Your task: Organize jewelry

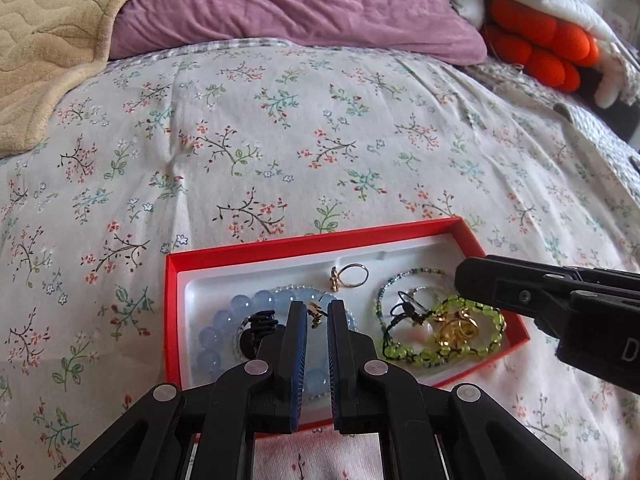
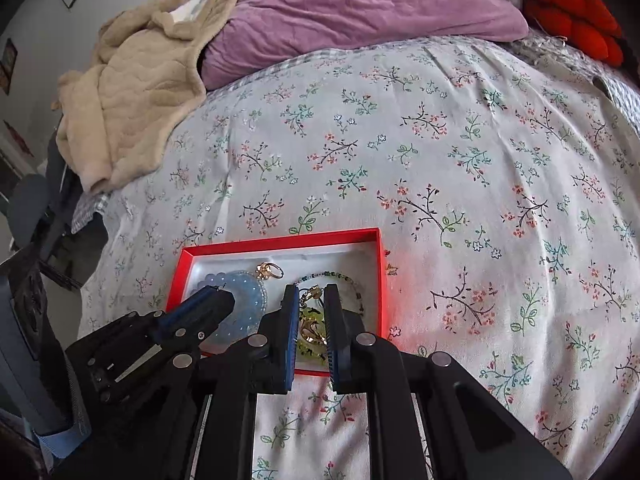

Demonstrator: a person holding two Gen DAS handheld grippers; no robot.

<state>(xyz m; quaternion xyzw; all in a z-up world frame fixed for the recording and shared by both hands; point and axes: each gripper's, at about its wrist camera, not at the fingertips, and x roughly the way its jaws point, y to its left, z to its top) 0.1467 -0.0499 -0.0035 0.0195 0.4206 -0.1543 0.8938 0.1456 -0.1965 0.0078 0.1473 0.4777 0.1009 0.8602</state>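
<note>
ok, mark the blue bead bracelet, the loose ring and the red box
blue bead bracelet [image 1: 211, 337], left wrist view, a bead on its left side
ring [image 1: 354, 275], left wrist view, thin band
red box [image 1: 256, 249], left wrist view, far wall

We note the red box [image 1: 248, 254]: matt card walls, with a smooth white moulded liner, faintly glossy. The blue bead bracelet [image 1: 224, 326] looks translucent and glassy. The ring [image 1: 352, 275] is thin polished metal; the gold pieces [image 1: 456, 330] shine brightly. The green bead bracelet [image 1: 484, 312] is glossy, strung on dark cord. The floral sheet [image 1: 280, 140] is matt woven cloth. The beige blanket [image 2: 132, 92] is fleecy and quilted. The purple pillow [image 1: 288, 8] looks like crinkled, velvety cloth.
</note>
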